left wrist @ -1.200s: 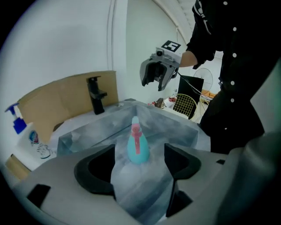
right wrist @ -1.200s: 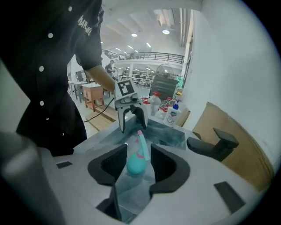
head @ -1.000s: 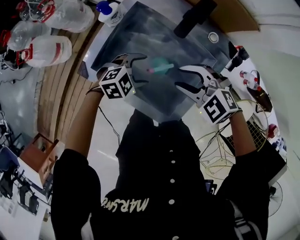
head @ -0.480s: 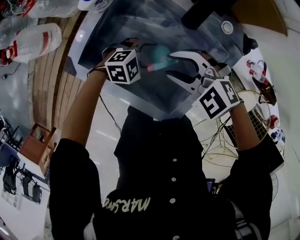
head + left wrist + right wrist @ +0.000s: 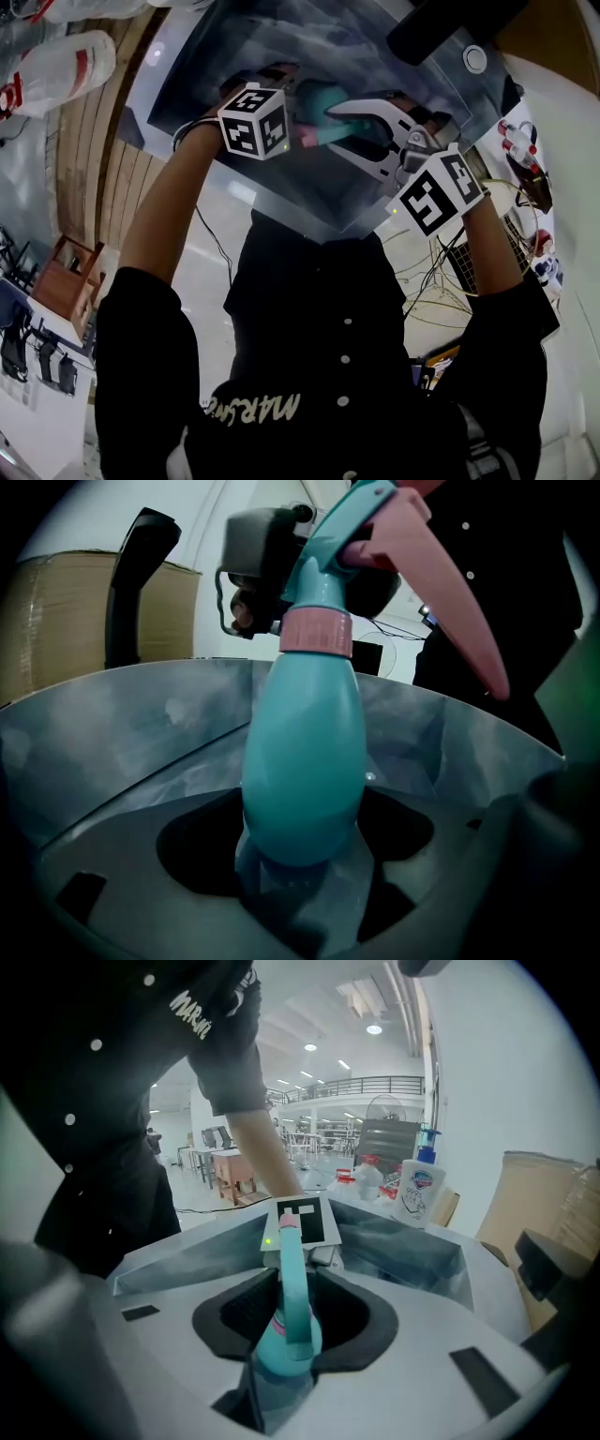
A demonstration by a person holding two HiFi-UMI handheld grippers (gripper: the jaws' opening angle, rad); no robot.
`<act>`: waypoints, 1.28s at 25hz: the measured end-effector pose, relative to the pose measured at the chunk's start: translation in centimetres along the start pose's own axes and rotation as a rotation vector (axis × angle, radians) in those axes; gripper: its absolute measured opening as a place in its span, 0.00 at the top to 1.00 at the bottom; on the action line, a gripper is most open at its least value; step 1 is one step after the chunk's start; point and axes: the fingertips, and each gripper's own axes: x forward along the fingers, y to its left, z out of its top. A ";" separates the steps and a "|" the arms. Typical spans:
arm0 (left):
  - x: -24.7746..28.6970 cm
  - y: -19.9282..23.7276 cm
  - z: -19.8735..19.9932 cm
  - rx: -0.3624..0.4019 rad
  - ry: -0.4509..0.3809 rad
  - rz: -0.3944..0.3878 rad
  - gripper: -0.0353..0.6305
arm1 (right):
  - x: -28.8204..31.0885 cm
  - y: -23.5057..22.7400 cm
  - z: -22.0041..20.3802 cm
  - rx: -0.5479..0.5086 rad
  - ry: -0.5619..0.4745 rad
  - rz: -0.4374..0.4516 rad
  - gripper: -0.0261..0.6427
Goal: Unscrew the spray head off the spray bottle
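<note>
**Bottle, held upright between two grippers; right jaws now on the head**

**Head view.** The right gripper [image 5: 345,133] was well apart from the bottle [image 5: 317,96] a second ago and is now reaching in with its jaws on either side of the head [image 5: 325,131]. Those jaws have just been closing. The left gripper [image 5: 286,94] is clenching the bottle's lower body, keeping it over the grey sheet [image 5: 216,66]. Both grippers are sitting higher in the picture than before. As a judgement, the approach is done and the twist is about to begin. The long axis is running roughly toward the camera, so the body is looking foreshortened beneath the head.

**Left gripper view.** The base is sitting between the jaws, which are pressing it from both sides. The body is rising to the pink collar [image 5: 316,632], head uppermost, so the bottle is standing near upright. The trigger [image 5: 441,602] is hanging toward this camera, at picture right. The collar is sitting flush, so nothing is unscrewed yet.

**Right gripper view.** The head is lying between the black pads [image 5: 361,1321], which appear to be meeting it low on both sides, so it is probably grasped. Its pink-tipped nozzle [image 5: 288,1224] is pointing away from this gripper, toward the left gripper's cube [image 5: 314,1230].
</note>
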 end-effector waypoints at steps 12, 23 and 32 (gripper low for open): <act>0.3 -0.8 0.2 0.088 -0.034 -0.119 0.36 | -0.7 2.0 -0.3 -0.113 -0.100 0.372 0.79; 0.7 -0.8 0.6 0.065 -0.038 -0.085 0.36 | -3.0 0.9 -1.9 0.117 -0.025 0.183 0.51; 1.1 -0.1 0.8 0.022 -0.049 -0.010 0.36 | -5.7 0.7 -0.5 0.895 -0.256 -0.427 0.40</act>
